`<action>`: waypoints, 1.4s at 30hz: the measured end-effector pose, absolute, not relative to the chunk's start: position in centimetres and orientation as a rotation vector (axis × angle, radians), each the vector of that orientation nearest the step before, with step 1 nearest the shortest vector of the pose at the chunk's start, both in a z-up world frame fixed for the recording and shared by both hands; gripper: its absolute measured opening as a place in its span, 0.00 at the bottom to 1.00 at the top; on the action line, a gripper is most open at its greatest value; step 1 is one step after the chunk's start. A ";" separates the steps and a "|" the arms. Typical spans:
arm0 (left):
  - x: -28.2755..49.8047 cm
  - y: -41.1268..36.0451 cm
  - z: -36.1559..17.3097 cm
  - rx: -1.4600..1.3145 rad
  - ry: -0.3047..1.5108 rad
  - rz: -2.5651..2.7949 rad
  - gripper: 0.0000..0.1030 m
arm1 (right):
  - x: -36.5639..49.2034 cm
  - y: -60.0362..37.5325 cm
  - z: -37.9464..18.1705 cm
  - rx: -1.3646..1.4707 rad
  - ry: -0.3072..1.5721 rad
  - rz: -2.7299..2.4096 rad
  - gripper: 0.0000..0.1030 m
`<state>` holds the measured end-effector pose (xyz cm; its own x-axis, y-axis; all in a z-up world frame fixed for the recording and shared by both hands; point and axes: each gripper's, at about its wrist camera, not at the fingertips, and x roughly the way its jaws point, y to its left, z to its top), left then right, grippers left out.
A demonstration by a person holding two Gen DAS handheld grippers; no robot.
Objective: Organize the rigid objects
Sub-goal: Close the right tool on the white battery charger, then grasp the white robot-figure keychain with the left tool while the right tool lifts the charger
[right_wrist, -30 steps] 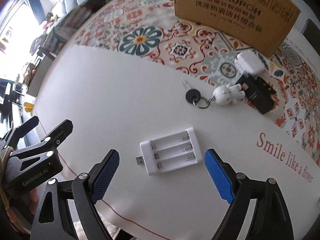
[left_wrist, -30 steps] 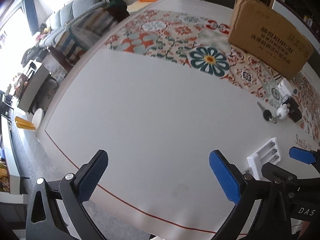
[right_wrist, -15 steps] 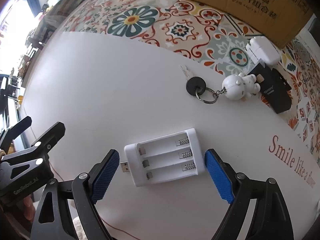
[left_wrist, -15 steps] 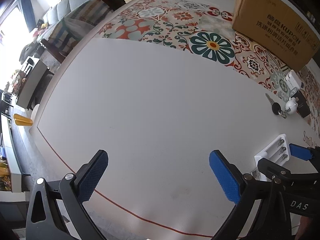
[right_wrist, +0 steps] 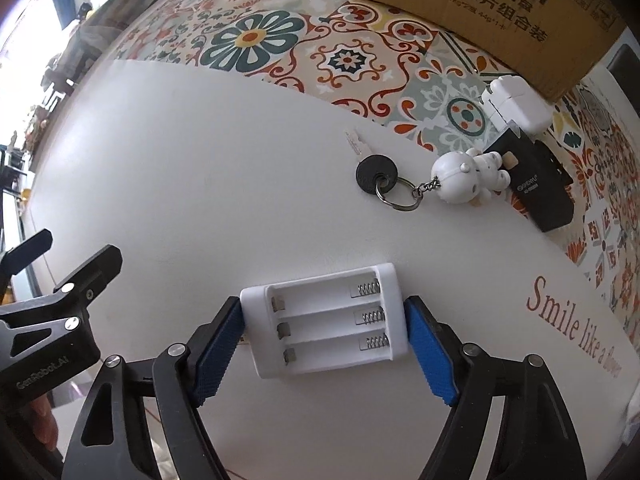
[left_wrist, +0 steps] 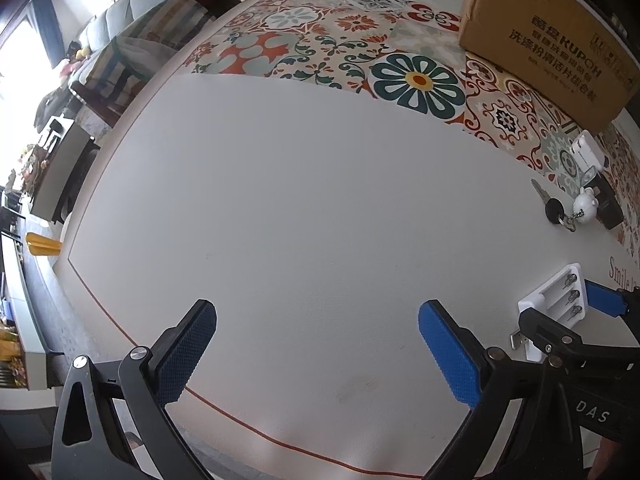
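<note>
Left hand-held gripper (left_wrist: 316, 354): released, empty, hovering over bare surface (left_wrist: 300, 200), probably kept clear.
Battery holder (right_wrist: 326, 322): near edge, lying flat.
Right hand-held gripper (right_wrist: 326, 344): just closing, pads clamp its short ends for lifting.

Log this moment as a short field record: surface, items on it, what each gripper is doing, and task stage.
surface: table, white area bordered by patterned tiles
right gripper: jaws have just been closing, pads now against both ends of the white battery charger
left gripper: open, nothing between the fingers
other items: key with white figurine keychain, black box, white adapter, cardboard box
stage: charger gripped, resting on the table
</note>
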<state>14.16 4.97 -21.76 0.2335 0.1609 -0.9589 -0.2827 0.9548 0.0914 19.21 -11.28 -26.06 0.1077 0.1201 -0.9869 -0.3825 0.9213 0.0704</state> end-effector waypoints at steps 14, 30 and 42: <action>16.7 1.4 -19.5 -0.014 1.244 0.136 1.00 | 19.0 -15.9 -23.1 -0.049 1.365 0.313 0.77; 21.5 -7.8 -17.7 0.180 1.113 -0.249 0.95 | 19.0 -24.4 -20.7 0.207 1.289 0.021 0.77; 23.6 -12.4 -20.0 0.317 1.077 -0.565 0.76 | 17.9 -27.2 -21.5 0.337 1.259 -0.151 0.77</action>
<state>23.60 -12.36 -19.95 0.3526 -0.2784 -0.8934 0.5768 0.8164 -0.0267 17.92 -27.21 -21.49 0.3049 0.0726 -0.9496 0.2947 0.9410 0.1666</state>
